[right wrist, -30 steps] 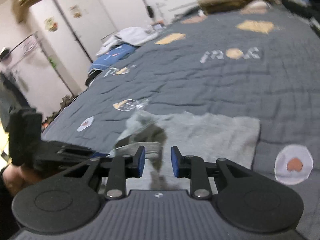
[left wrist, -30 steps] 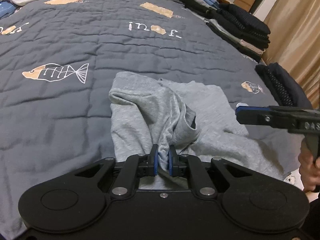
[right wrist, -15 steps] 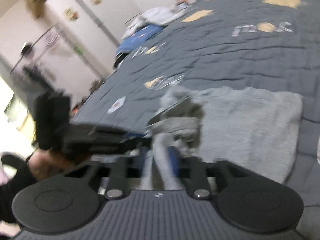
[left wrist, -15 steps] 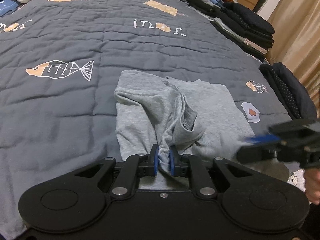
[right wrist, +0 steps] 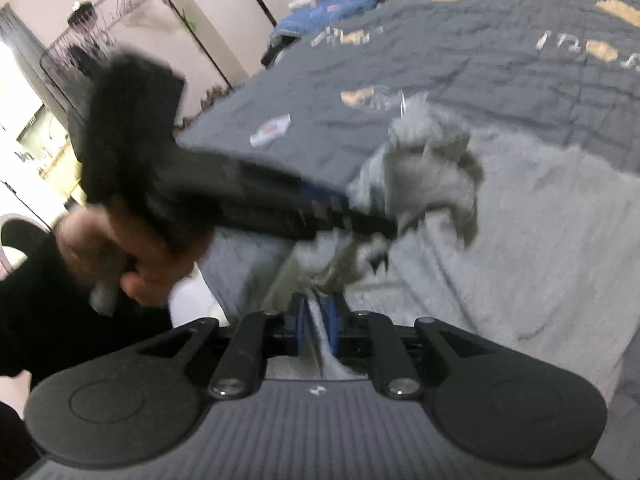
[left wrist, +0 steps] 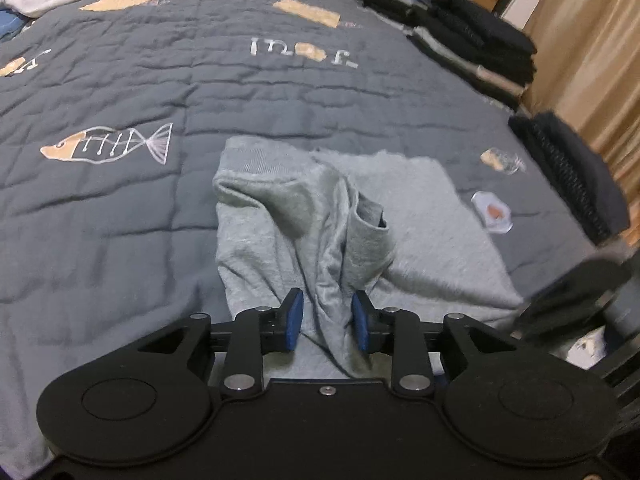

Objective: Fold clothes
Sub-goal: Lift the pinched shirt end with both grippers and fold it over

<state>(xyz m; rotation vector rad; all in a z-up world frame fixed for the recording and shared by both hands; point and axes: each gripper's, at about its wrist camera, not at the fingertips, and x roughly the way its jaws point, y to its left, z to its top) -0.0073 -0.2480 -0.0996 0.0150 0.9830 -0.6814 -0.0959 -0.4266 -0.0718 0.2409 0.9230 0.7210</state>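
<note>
**Handover of a gathered fold between two grippers**

The soft grey knit sweatshirt (left wrist: 400,216) lies partly folded on the dark grey quilted bedspread with fish and egg prints (left wrist: 120,208), near its front edge, its broad panel flat and reaching away toward the far side of the bed. A raised ridge of bunched cloth runs from the flat panel straight back into the left gripper (left wrist: 327,322). The left gripper's blue pads (left wrist: 295,320) have just been opening and now stand apart, with the ridge passing loosely between them; a gap shows on the left side, so the cloth appears released rather than pinched. The right gripper (right wrist: 316,326) has its pads set narrow on a thin strip of the same grey fabric, and its jaws have just eased slightly wider; motion blur makes the firmness of this hold hard to confirm. In the right wrist view the person's hand (right wrist: 120,256) carrying the left gripper crosses just ahead and to the left. The gathered ridge lies directly in front of both pairs of fingers, its long axis pointing away from them. The right gripper is judged the one in control of the next fold.
</note>
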